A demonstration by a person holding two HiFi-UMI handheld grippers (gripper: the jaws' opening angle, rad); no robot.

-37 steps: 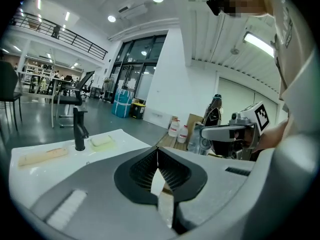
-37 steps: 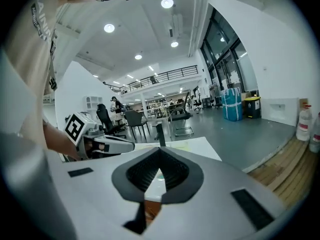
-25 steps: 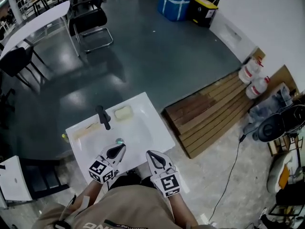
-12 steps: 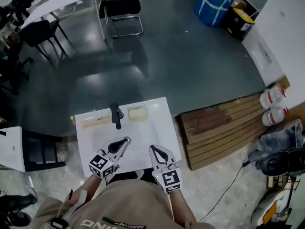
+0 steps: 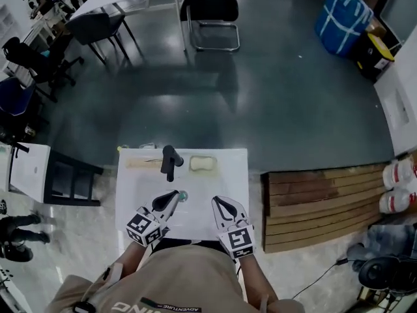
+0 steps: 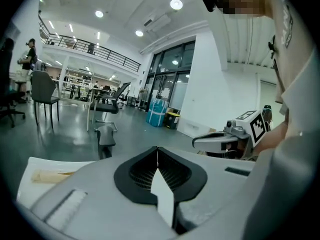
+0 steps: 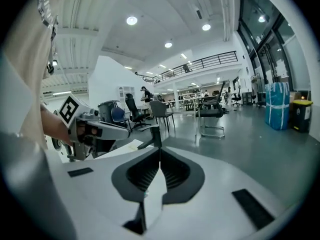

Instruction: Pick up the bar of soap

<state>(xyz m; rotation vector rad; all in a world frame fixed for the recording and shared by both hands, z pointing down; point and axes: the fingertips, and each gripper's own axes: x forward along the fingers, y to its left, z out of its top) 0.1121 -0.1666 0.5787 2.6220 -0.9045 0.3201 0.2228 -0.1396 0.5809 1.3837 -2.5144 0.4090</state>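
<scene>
A pale yellow bar of soap [image 5: 202, 163] lies on the back rim of a white sink [image 5: 228, 181], right of the black faucet [image 5: 171, 161]. My left gripper [image 5: 171, 197] hovers over the basin's near left, jaws shut with nothing between them. My right gripper [image 5: 217, 204] sits at the basin's near right, also shut and empty. Both are well short of the soap. In the left gripper view its jaws [image 6: 157, 151] meet in a line, with the faucet [image 6: 105, 136] beyond and the right gripper [image 6: 235, 134] to the side. The right gripper view shows its jaws [image 7: 159, 154] closed too.
The drain [image 5: 182, 195] lies by the left gripper's tip. A tan strip [image 5: 143, 163] rests on the rim left of the faucet. A wooden pallet [image 5: 326, 204] lies right of the sink, a white side table [image 5: 29, 168] to the left. Office chairs [image 5: 212, 12] stand farther off.
The head view has swung, so the sink now sits square and centred. Both grippers keep their places over the near edge of the basin, still shut.
</scene>
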